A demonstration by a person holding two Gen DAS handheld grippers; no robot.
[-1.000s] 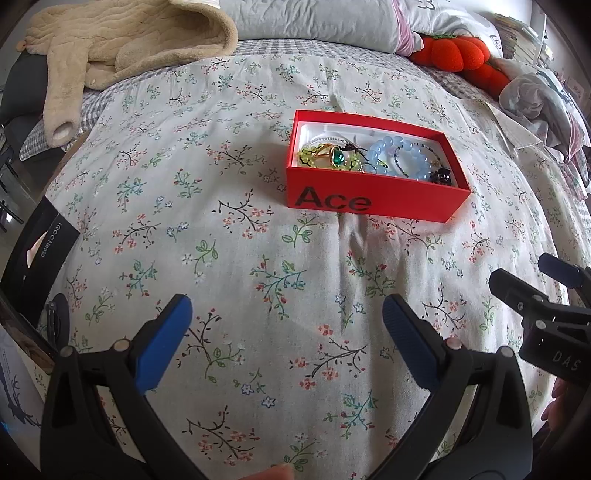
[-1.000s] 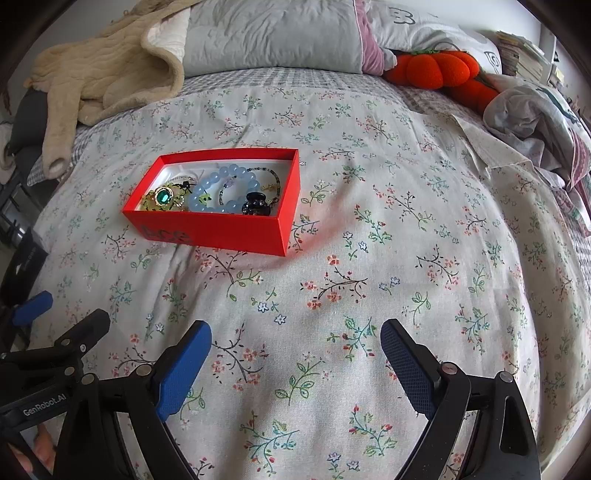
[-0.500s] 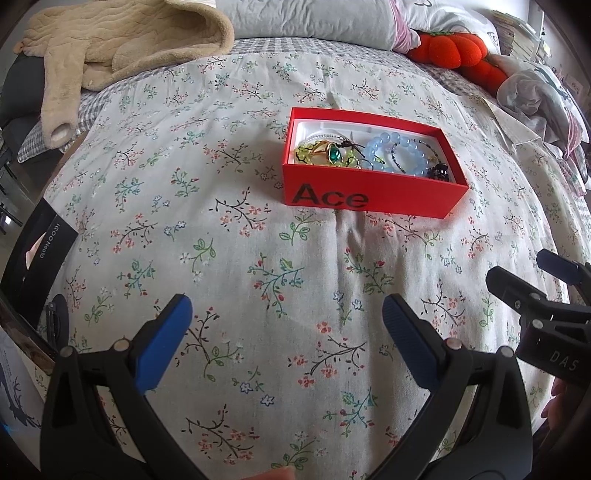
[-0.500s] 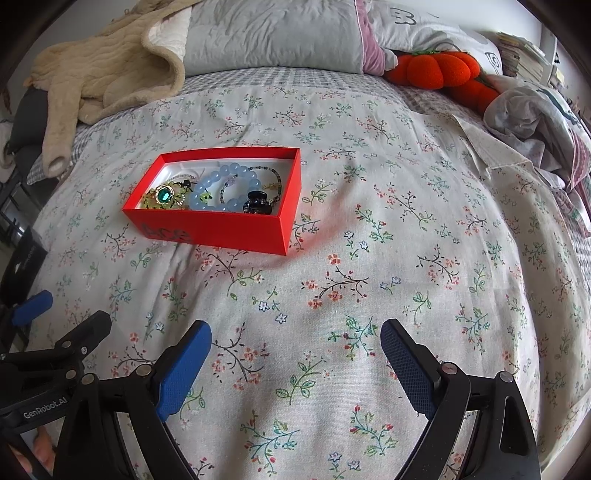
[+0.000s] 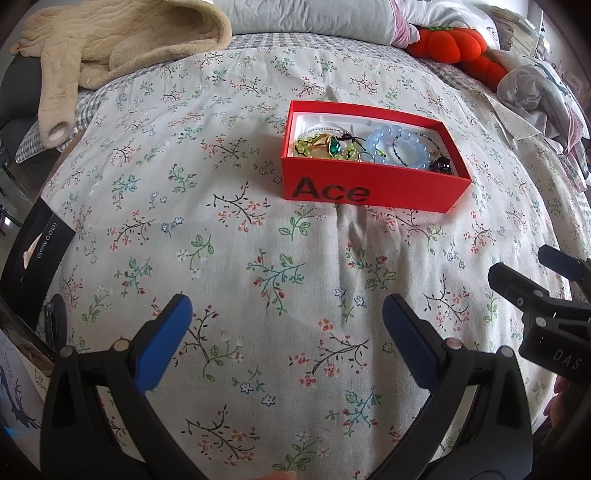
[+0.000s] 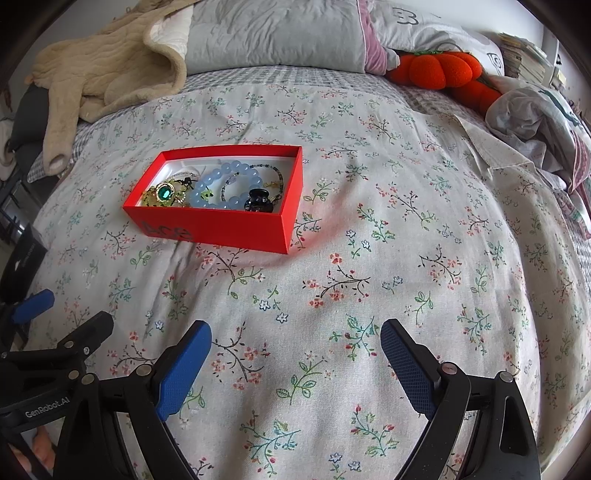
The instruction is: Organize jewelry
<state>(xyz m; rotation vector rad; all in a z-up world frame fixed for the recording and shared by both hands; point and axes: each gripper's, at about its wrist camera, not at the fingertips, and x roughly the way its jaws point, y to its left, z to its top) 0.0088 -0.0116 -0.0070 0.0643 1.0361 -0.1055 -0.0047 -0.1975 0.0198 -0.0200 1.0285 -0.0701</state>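
A red box [image 5: 373, 188] marked "Ace" sits on the floral bedspread, also in the right wrist view [image 6: 221, 225]. Inside lie a green-stone gold brooch [image 5: 330, 146], a pale blue bead bracelet [image 5: 399, 142], a thin dark bead string [image 6: 275, 173] and a black hair clip [image 6: 258, 199]. My left gripper [image 5: 286, 317] is open and empty, well short of the box. My right gripper [image 6: 295, 343] is open and empty, to the right of and nearer than the box. Each gripper shows at the edge of the other's view.
A beige fleece garment [image 5: 110, 40] and grey pillows [image 6: 273, 33] lie at the bed's head. Orange pumpkin plushes [image 6: 439, 70] and crumpled clothes [image 6: 535, 110] are at the far right. A black box [image 5: 33, 254] stands off the bed's left edge.
Both wrist views have shifted slightly, so the red box sits a little lower and nearer. Both grippers stay open and empty.
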